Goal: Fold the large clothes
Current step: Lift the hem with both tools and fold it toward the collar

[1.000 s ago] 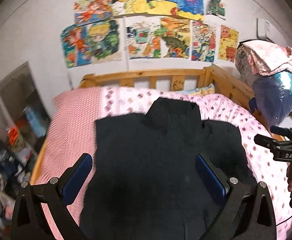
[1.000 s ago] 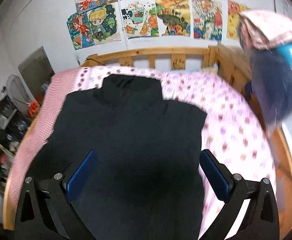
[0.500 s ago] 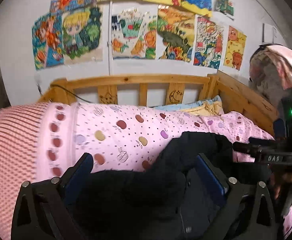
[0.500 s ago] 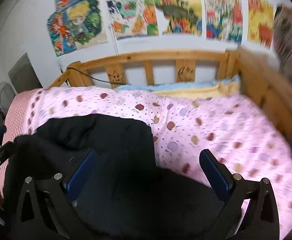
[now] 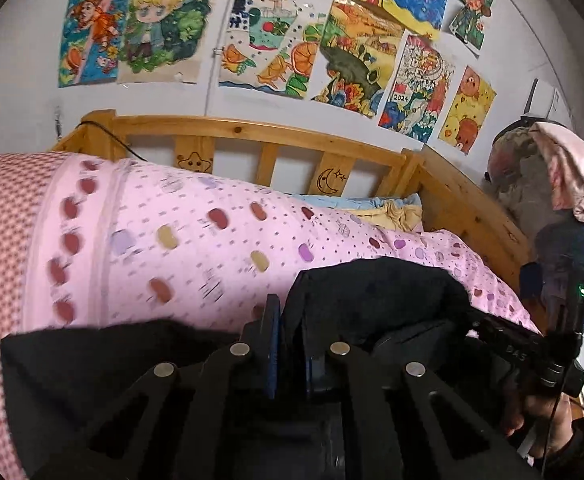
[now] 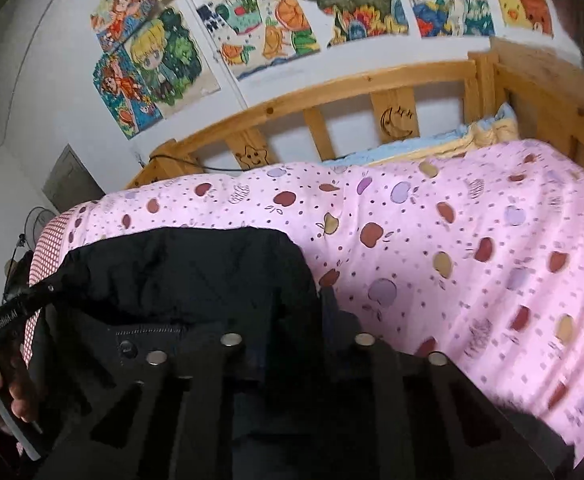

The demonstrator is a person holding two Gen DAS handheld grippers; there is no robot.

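Observation:
A large black garment (image 5: 371, 292) lies on the pink fruit-print quilt (image 5: 196, 240) of a bed. Its collar end shows in the right wrist view (image 6: 188, 272) with a row of snaps. My left gripper (image 5: 290, 344) is shut on the black garment at the left side of the collar. My right gripper (image 6: 295, 344) is shut on the black garment at the collar's right side; its blue pads are hidden in the cloth. The right gripper's body shows at the right of the left wrist view (image 5: 531, 352), and the left one at the left of the right wrist view (image 6: 8, 316).
A wooden headboard (image 5: 268, 136) and side rail (image 5: 463, 196) bound the bed. A blue and yellow pillow (image 5: 387, 210) lies by the headboard. Drawings cover the wall (image 6: 252, 12). A pile of bags and cloth (image 5: 551, 184) stands at the right. A fan (image 6: 38, 220) stands left.
Both grippers came down from above the spread garment to its collar end, then closed on the black cloth. Half a second ago both were still open.

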